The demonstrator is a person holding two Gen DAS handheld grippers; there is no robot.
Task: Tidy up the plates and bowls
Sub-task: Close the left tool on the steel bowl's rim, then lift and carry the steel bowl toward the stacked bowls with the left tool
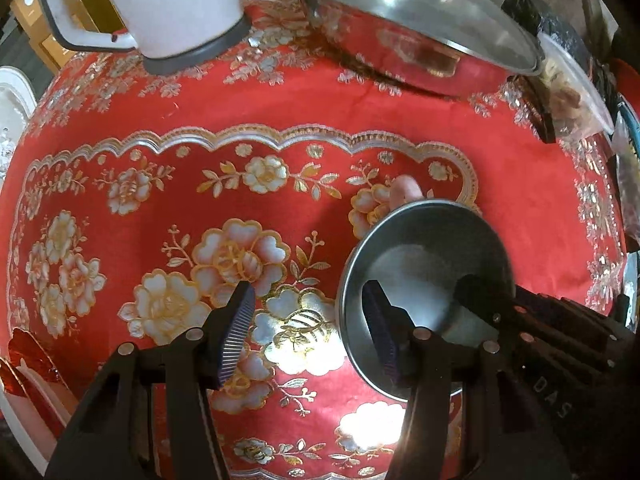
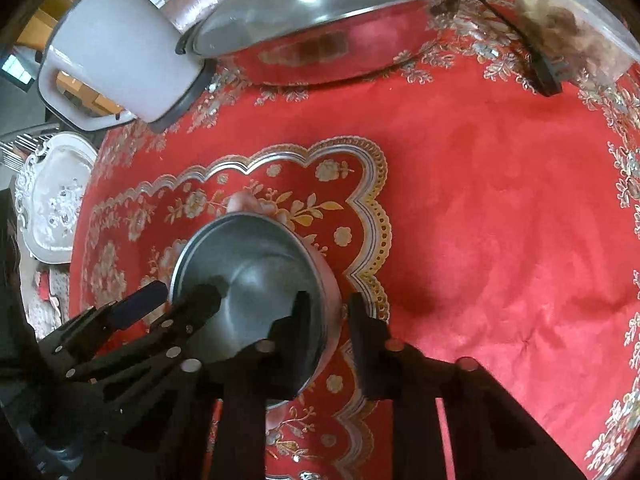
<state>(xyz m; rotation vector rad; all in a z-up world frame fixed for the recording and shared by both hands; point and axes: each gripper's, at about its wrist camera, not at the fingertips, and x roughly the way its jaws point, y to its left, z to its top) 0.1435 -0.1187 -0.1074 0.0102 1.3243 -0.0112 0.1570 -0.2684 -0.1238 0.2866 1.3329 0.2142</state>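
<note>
Your right gripper (image 2: 326, 340) grasps the near wall of the steel bowl (image 2: 256, 264), one finger inside, one outside. Your left gripper (image 1: 308, 332) is released, its right finger inside the bowl. The bowl sits centre of the red tabletop (image 2: 500, 200), near the lidded pan (image 2: 320, 32).
</note>
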